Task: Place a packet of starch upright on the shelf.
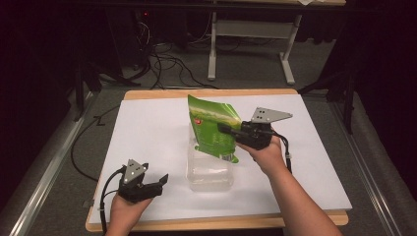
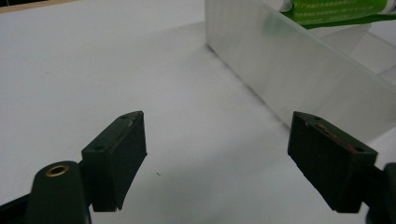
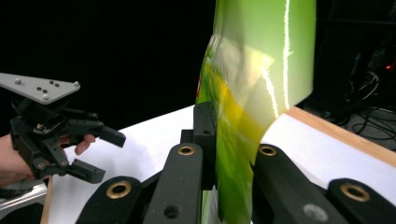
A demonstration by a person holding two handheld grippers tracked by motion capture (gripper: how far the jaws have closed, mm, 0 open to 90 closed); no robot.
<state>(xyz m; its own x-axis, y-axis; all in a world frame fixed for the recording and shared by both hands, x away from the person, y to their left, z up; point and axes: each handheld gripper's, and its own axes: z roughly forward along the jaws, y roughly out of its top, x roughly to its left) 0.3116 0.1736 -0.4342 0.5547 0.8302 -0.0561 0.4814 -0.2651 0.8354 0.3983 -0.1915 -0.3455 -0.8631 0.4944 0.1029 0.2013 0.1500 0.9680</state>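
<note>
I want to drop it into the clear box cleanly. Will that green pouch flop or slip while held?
The green pouch, pinched in the right gripper, curves around the jaws, so it probably flexes. Its glossy film may be slippery. It stands upright from one grip, suggesting it is light.

Both grippers black, boxy bodies. Left gripper (image 1: 160, 181): grey three-cornered plate on top with small screw holes, black cable trailing from its rear. Right gripper (image 1: 226, 130): same grey plate, dotted with holes, black cable looping past the wrist. Jaw pads are blocky, dark, wedge-shaped; linkage arms carry brass-ringed pivot holes. Forearms bare, no sleeves visible. Left hand (image 1: 124, 210), right hand (image 1: 268, 156) ungloved.
</note>
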